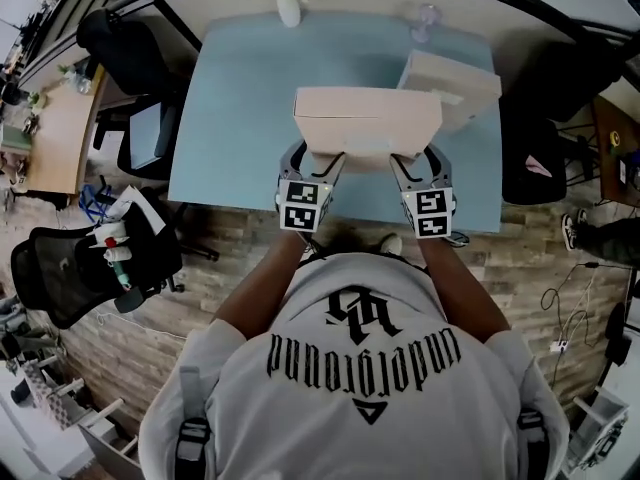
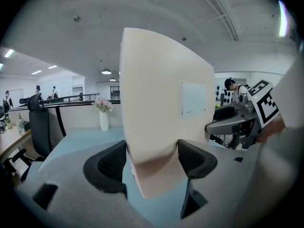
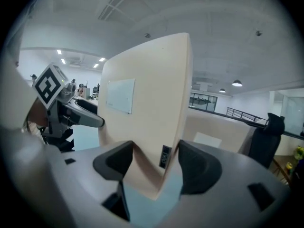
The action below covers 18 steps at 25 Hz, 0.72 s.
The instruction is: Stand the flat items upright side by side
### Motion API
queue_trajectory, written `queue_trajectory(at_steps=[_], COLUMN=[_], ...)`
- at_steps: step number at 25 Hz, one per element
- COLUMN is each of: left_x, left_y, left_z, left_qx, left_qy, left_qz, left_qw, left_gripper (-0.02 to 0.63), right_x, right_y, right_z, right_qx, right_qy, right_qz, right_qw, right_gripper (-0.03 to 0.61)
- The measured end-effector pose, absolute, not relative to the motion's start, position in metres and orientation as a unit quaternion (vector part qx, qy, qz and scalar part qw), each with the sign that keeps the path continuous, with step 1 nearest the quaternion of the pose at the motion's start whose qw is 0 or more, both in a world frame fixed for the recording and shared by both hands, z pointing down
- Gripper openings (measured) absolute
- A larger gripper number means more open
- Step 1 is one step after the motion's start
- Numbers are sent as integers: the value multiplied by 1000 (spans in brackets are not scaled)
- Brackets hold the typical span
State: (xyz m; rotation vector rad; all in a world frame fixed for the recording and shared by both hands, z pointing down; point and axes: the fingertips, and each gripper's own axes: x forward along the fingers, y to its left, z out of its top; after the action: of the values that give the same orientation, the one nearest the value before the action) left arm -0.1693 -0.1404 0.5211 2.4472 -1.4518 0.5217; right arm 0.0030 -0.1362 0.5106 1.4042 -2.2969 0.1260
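Note:
A flat beige box (image 1: 366, 118) hangs above the light blue table (image 1: 240, 118), held between both grippers at its near edge. My left gripper (image 1: 322, 163) is shut on the box's left part (image 2: 161, 94), its dark pads pressing both faces. My right gripper (image 1: 412, 164) is shut on the right part (image 3: 147, 108), next to a small black label. A white sticker shows on the box's face in both gripper views. A second beige box (image 1: 450, 86) lies on the table behind it at the right, partly hidden.
A white vase with pink flowers (image 1: 288, 3) and a clear glass (image 1: 427, 18) stand at the table's far edge. Black office chairs stand to the left (image 1: 120, 43), front left (image 1: 90, 263) and right (image 1: 540, 158). The person's shoes show at the near table edge.

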Motion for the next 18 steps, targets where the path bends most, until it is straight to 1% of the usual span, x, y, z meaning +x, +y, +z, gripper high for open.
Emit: queue_trajectory(at_steps=[5,10,14,18], left_x=[-68,1,30,39], left_y=[-143,-141,-142,-152], left_z=[521,522,533,541], left_qx=[851,858,858,855], left_qy=[-480,-465,-459,-461], left_qz=[183,197,215,224], left_qw=[107,88,85,80], left_gripper=[351,351,351,351], right_x=[101,170,199,208], right_y=[-129,-122,-121,-131], right_z=[508,509,523,532], right_qx=[532,546,549,555], right_qy=[-819,-812,-809,-806], right_qz=[45,35,40,37], right_qw=[212,205,206,204], right_gripper=[301,299,299,299])
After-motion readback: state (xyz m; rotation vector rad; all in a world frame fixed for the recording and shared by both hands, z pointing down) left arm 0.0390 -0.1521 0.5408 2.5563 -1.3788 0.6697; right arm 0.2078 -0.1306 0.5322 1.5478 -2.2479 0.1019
